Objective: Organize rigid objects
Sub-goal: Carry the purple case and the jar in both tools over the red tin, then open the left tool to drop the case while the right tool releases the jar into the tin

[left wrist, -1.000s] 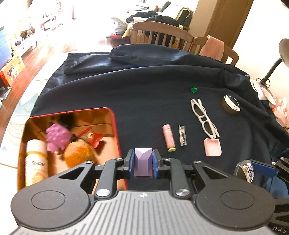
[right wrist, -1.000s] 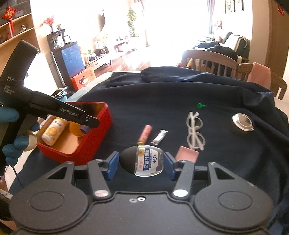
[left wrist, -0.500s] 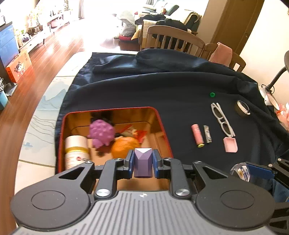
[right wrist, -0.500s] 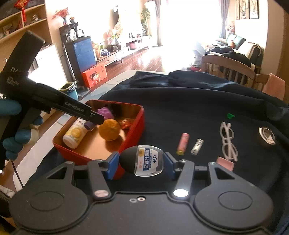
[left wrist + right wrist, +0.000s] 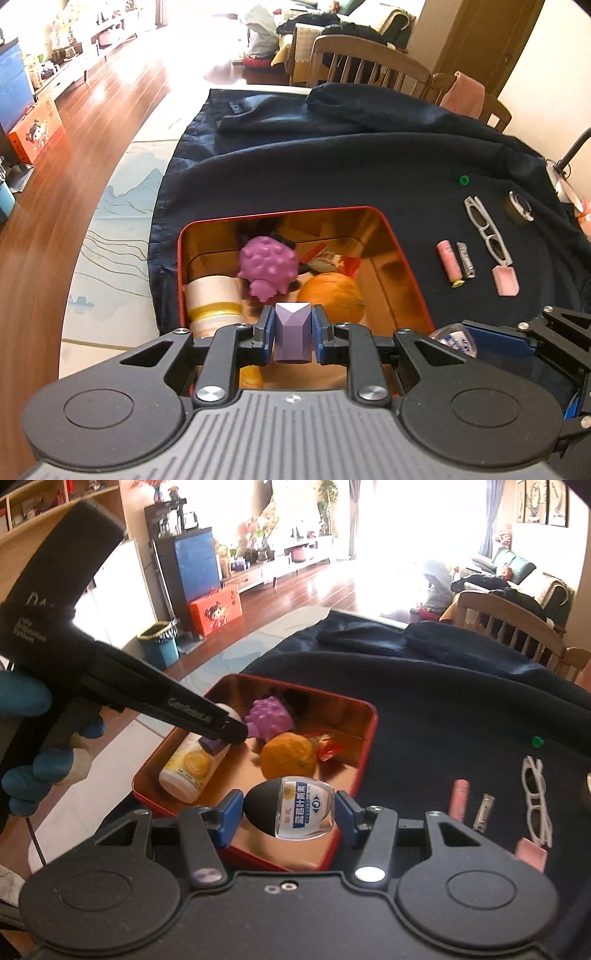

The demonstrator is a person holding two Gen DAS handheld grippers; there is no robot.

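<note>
My left gripper (image 5: pixel 293 334) is shut on a small purple block (image 5: pixel 292 332) and hangs over the red tin box (image 5: pixel 402 254). Inside the box lie a white bottle (image 5: pixel 216 302), a knobbly pink toy (image 5: pixel 266 264), an orange (image 5: pixel 330 297) and a red wrapper (image 5: pixel 332 263). My right gripper (image 5: pixel 289 812) is shut on a small clear bottle with a black cap (image 5: pixel 291 808), above the near edge of the red tin box (image 5: pixel 364 746). The left gripper (image 5: pixel 221 734) shows there above the white bottle (image 5: pixel 192 764); a gloved hand (image 5: pixel 26 716) holds it.
On the dark cloth (image 5: pixel 332 173) to the right of the box lie a pink tube (image 5: pixel 449 264), a metal clip (image 5: pixel 465 260), white glasses (image 5: pixel 487 230), a pink eraser (image 5: pixel 505 280), a green cap (image 5: pixel 463 180) and a tape roll (image 5: pixel 520 206). Chairs (image 5: pixel 365 70) stand behind the table.
Both grippers have moved left with their loads. The left one now hangs over the red box instead of beside it; the right one has come up to the box's near edge.
</note>
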